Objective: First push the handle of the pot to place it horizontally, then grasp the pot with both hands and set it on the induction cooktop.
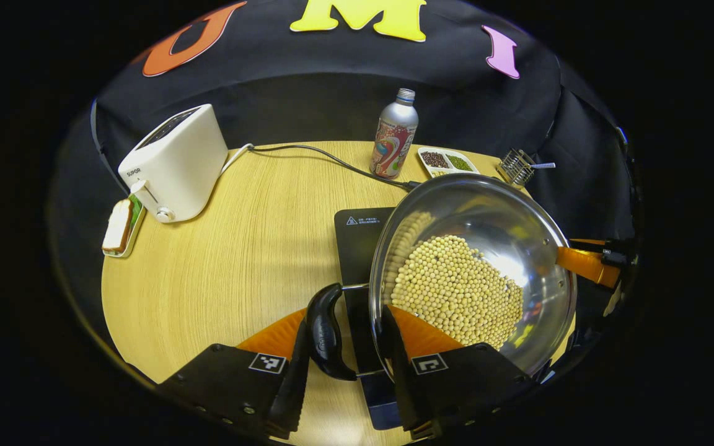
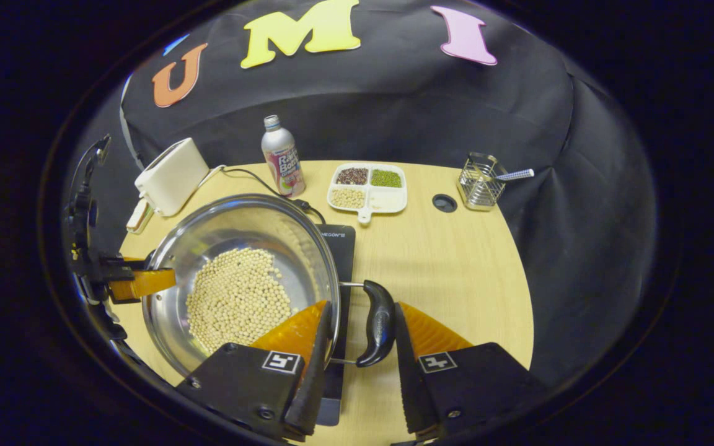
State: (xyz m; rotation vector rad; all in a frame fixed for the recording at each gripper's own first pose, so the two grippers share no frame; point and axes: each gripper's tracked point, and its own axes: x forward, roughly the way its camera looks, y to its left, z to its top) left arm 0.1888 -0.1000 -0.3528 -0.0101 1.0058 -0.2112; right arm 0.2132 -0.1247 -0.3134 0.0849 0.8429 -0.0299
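We read "SUPOR" on the toaster (image 1: 174, 164). The cooktop (image 2: 339, 248) bore letters ending "EGON" and, in the left gripper view, a warning triangle beside print too small to read.

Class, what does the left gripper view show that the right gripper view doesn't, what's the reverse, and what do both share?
Left gripper view: left handle between the fingers of the left gripper. Right gripper view: right handle between the fingers of the right gripper, plus a table hole. Both: pot, beans, cooktop, toaster, bottle, tray, rack.
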